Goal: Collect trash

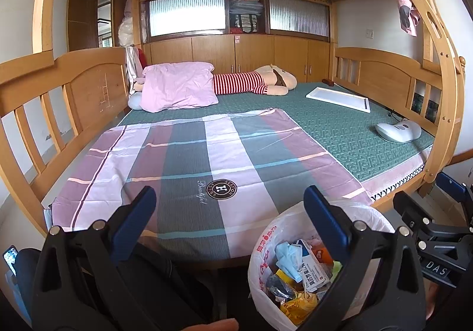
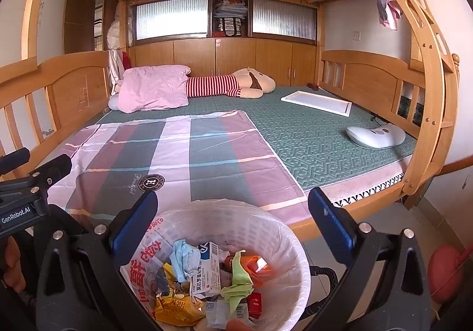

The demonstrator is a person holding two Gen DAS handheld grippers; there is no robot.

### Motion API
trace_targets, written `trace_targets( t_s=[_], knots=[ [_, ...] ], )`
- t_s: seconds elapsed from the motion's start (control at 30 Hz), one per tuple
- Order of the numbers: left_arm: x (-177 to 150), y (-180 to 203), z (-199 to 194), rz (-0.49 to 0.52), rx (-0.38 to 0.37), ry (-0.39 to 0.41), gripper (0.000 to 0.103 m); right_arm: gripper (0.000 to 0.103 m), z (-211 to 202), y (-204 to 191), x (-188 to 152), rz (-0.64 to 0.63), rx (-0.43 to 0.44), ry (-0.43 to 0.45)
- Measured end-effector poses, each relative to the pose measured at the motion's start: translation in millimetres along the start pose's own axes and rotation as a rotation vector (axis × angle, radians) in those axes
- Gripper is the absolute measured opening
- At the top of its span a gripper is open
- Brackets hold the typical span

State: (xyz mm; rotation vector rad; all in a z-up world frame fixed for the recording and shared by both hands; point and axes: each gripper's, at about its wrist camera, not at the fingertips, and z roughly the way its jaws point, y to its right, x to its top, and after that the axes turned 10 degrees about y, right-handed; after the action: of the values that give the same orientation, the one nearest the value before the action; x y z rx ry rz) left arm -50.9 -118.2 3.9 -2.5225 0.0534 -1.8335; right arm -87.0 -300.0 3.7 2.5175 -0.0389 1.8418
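A wooden bunk bed (image 2: pixel 425 112) fills both views, its frame arching from the upper left to the right edge and its slatted underside running across the top. A green patterned mattress (image 2: pixel 307 141) covers the lower bunk across the middle of each frame. A plaid sheet (image 2: pixel 183 159) in pink, grey and white lies flat on the mattress, occupying the centre and lower left of both views. A pink pillow (image 2: pixel 153 91) sits at centre left near the back, touching a plush toy (image 2: pixel 236 84) in a red-and-white striped top that lies along the rear cabinets. A flat white panel (image 2: pixel 317 103) rests on the mattress at centre right, and a white device (image 2: pixel 375 137) lies nearer the right edge. The trash bin (image 2: pixel 280 230), lined with a white bag, stands on the floor just beside the bed edge; it appears at lower centre in the right wrist view and at lower right in the left wrist view. It holds mixed trash (image 2: pixel 204 274): a medicine box, blue and green crumpled items, yellow wrappers. The right gripper (image 2: pixel 233 212) hangs above the bin, jaws spread wide, holding nothing. The left gripper (image 1: pixel 229 206) is over the near edge of the sheet, jaws likewise spread wide and empty.
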Motion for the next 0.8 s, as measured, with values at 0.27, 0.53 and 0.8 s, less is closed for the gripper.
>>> trace_targets(
  t_s=[0.27, 0.53, 0.8],
  knots=[
    [-1, -2, 0, -0.005, 0.001, -0.003, 0.099, 0.099, 2, 1, 0, -0.004, 0.003, -0.003],
    [-1, -2, 0, -0.005, 0.0, -0.004, 0.099, 0.099, 4, 2, 0, -0.004, 0.009, -0.005],
    [-1, -2, 0, -0.005, 0.0, -0.005, 0.099, 0.099, 12, 7, -3, -0.006, 0.015, -0.012]
  ],
)
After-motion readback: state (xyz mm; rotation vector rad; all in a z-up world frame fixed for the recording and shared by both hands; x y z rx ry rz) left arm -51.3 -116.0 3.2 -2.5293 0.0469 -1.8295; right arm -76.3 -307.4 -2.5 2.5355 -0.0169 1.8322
